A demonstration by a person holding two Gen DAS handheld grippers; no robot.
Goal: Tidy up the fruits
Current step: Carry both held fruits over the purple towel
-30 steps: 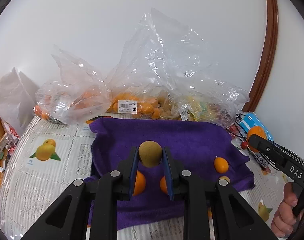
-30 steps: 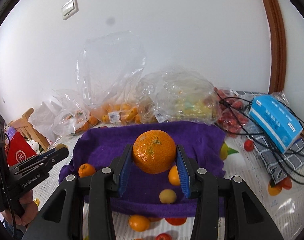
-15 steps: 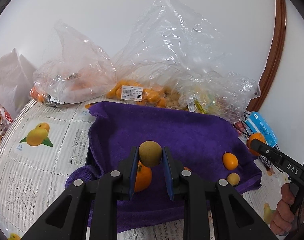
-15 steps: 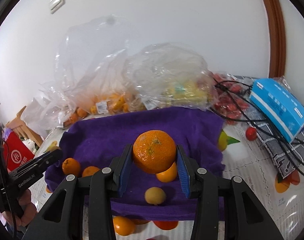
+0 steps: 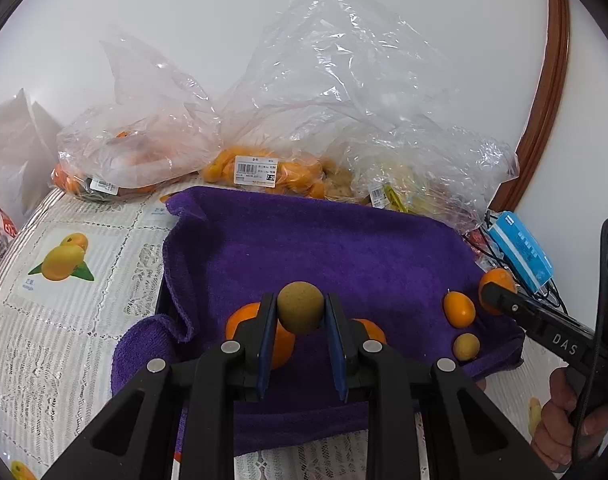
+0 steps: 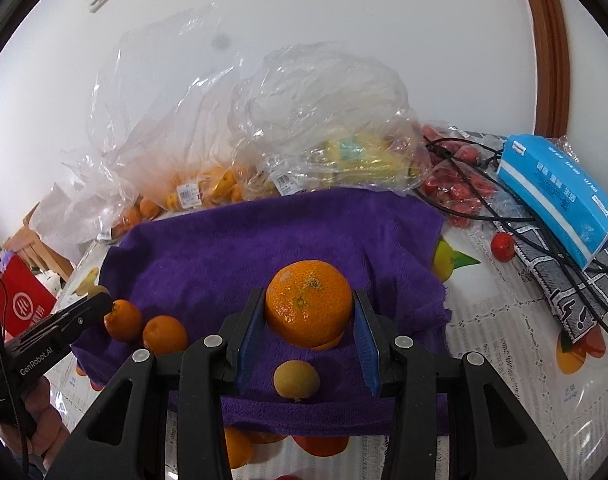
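My left hand-held gripper (image 5: 300, 314) is clamped on a small brown fruit (image 5: 300, 307), my right hand-held gripper (image 6: 308, 318) on an orange (image 6: 308, 303), both held above the purple towel (image 5: 324, 244). I'd judge the step is setting each down by its kind: lower until the fruit touches the cloth before letting go, since round fruit rolls. The orange's peel is pebbled and glossy; the brown fruit is matte and rough. The plush towel should damp rolling. Another brown fruit (image 5: 466, 347) lies at four o'clock.

Left claw (image 5: 299, 322), right claw (image 6: 308, 330): black frames, blue pads, silver screws; bare-skinned hands.
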